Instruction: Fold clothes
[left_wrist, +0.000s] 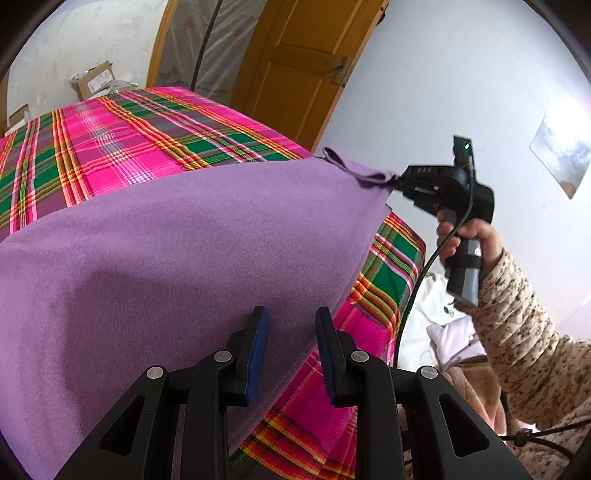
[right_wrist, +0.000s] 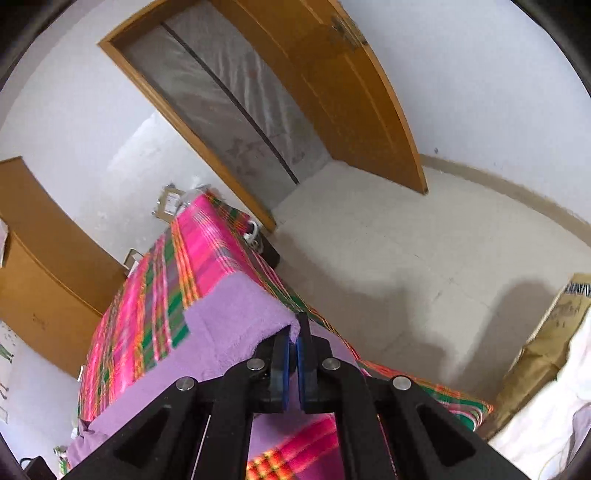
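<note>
right gripper pinching a corner of the purple cloth, left one hanging spread over it

the right gripper (right_wrist: 293, 349) is pressing its blue pads (right_wrist: 283, 354) together on a corner of the purple cloth (left_wrist: 184, 240), lifting it taut off the plaid bed cover (left_wrist: 122, 133), likely so it can swing over as a fold. the left gripper (left_wrist: 290, 328) is hovering above the cloth's near edge with fingers (left_wrist: 258, 343) spread, gripping nothing. beyond the cloth, a hand (left_wrist: 469, 240) in a speckled sleeve (left_wrist: 524, 332) is steadying the right handle.

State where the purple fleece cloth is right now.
The purple fleece cloth lies over the pink-and-green plaid-covered table. The right gripper pinches its raised corner; the left gripper hovers open at its near edge.
</note>
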